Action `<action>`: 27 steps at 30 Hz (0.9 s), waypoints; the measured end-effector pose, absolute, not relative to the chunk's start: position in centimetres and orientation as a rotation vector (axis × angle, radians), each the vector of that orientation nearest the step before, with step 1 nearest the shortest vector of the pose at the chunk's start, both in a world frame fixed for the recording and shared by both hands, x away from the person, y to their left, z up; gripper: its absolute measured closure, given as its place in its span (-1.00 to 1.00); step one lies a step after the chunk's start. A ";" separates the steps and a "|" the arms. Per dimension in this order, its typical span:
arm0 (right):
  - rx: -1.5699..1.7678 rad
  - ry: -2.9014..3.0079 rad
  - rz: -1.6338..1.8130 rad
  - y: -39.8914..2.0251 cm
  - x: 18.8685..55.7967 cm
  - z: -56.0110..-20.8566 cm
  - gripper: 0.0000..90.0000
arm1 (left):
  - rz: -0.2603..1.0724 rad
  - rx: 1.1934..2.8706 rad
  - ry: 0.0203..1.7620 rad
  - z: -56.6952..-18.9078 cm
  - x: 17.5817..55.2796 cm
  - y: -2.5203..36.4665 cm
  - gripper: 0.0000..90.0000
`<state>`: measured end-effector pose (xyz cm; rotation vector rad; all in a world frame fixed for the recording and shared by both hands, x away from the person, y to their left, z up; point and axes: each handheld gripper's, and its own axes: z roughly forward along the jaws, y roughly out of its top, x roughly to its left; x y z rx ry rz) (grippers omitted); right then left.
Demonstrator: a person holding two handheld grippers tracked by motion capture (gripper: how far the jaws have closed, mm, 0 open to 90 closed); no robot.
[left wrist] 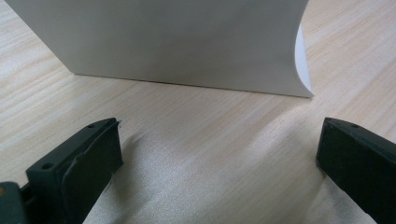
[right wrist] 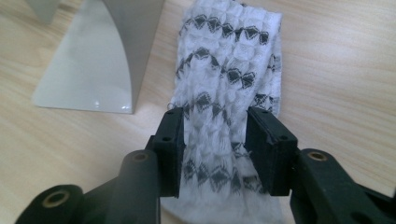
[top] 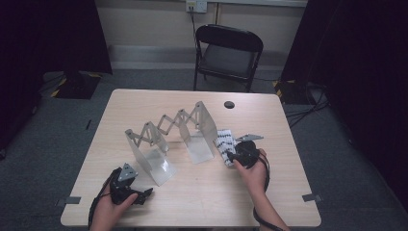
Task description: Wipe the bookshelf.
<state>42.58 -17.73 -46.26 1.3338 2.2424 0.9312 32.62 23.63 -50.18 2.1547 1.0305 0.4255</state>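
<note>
The folded white cloth with black diamond bands (right wrist: 229, 70) lies flat on the pale wooden surface (top: 202, 202), just beside the grey metal expanding rack (top: 173, 132). The right tool (right wrist: 215, 140) straddles it; whether its pads press seems unclear, so lifting remains. The left tool (left wrist: 219, 154) waits wide, holding nothing.

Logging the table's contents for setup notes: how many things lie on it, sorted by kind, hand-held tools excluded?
Expanding metal rack: 1
Folded white cloth with black pattern: 1
Total: 2
</note>
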 end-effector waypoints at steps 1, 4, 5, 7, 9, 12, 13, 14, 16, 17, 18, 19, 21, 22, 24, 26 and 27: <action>1.323 2.247 0.931 -17.9 42.1 -45.9 0.22 | 0.426 2.155 1.031 -50.2 32.6 23.6 -1.00; 1.301 2.250 0.922 -18.0 41.8 -45.7 0.20 | 0.426 2.154 1.031 -50.2 32.6 23.6 -1.00; 1.293 2.253 0.907 -18.1 41.7 -45.9 0.17 | 0.426 2.155 1.030 -50.2 32.6 23.6 -1.00; 1.299 2.263 0.900 -18.1 41.9 -46.4 0.12 | 0.426 2.154 1.031 -50.2 32.6 23.6 -1.00; 1.303 2.275 0.903 -17.9 42.1 -46.9 0.08 | 0.426 2.155 1.031 -50.2 32.6 23.6 -1.00; 1.296 2.288 0.887 -17.6 42.4 -47.3 0.08 | 0.426 2.155 1.030 -50.2 32.6 23.6 -1.00; 1.293 2.302 0.873 -17.1 42.6 -47.8 0.07 | 0.426 2.155 1.030 -50.2 32.6 23.6 -1.00; 1.293 2.302 0.873 -17.1 42.6 -47.8 0.07 | 0.426 2.155 1.030 -50.2 32.6 23.6 -1.00; 1.292 2.302 0.868 -16.5 42.8 -48.0 0.26 | 0.426 2.155 1.030 -50.2 32.6 23.6 -1.00; 1.303 2.303 0.875 -16.3 42.8 -48.0 0.35 | 0.426 2.155 1.030 -50.2 32.6 23.6 -1.00; 1.303 2.305 0.880 -16.2 42.9 -48.0 0.46 | 0.426 2.155 1.030 -50.2 32.6 23.6 -1.00; 1.308 2.309 0.888 -16.1 42.9 -48.0 0.51 | 0.426 2.155 1.030 -50.2 32.6 23.6 -1.00; 1.319 2.311 0.898 -16.0 43.0 -48.0 0.62 | 0.427 2.155 1.030 -50.2 32.6 23.6 -1.00; 1.323 2.310 0.900 -15.9 43.0 -47.9 0.64 | 0.427 2.154 1.031 -50.2 32.6 23.6 -1.00; 1.331 2.309 0.905 -15.8 43.1 -47.9 0.67 | 0.427 2.154 1.030 -50.2 32.6 23.6 -1.00; 1.307 2.325 0.904 -15.5 43.2 -47.9 0.69 | 0.427 2.155 1.030 -50.2 32.6 23.6 -1.00; 1.300 2.338 0.904 -15.0 43.2 -47.8 0.70 | 0.427 2.155 1.030 -50.2 32.6 23.6 -1.00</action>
